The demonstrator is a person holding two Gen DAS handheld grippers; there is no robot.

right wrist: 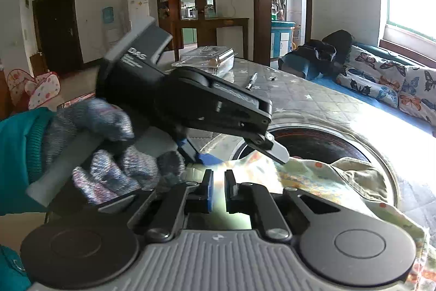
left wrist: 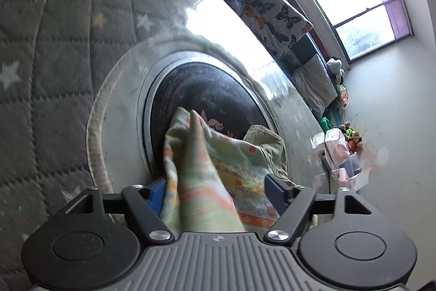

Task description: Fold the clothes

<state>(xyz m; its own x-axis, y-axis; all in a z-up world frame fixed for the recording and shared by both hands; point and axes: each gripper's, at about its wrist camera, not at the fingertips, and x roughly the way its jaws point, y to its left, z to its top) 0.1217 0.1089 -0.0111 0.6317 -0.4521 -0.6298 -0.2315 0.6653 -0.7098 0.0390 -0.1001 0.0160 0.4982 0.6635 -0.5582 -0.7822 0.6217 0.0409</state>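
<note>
The step in hand looks like the opening pickup: both tools are gathering one pastel printed garment (left wrist: 207,162) lying across a round dark hob (right wrist: 321,143) on the table — an olive cloth (right wrist: 359,173) beside it (two pieces in all). The right gripper (right wrist: 218,194) is pinching its cloth nearly shut; the left gripper (left wrist: 215,187) is standing partly open around a raised fold, pads not yet pressing. Next, I judge, the left should be clamping and lifting.

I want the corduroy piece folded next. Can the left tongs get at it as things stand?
Probably not yet. The printed cloth fills the space between the left tongs and drapes over the near edge of the corduroy piece, which lies beyond. Dropping the cloth first should free the way.
</note>
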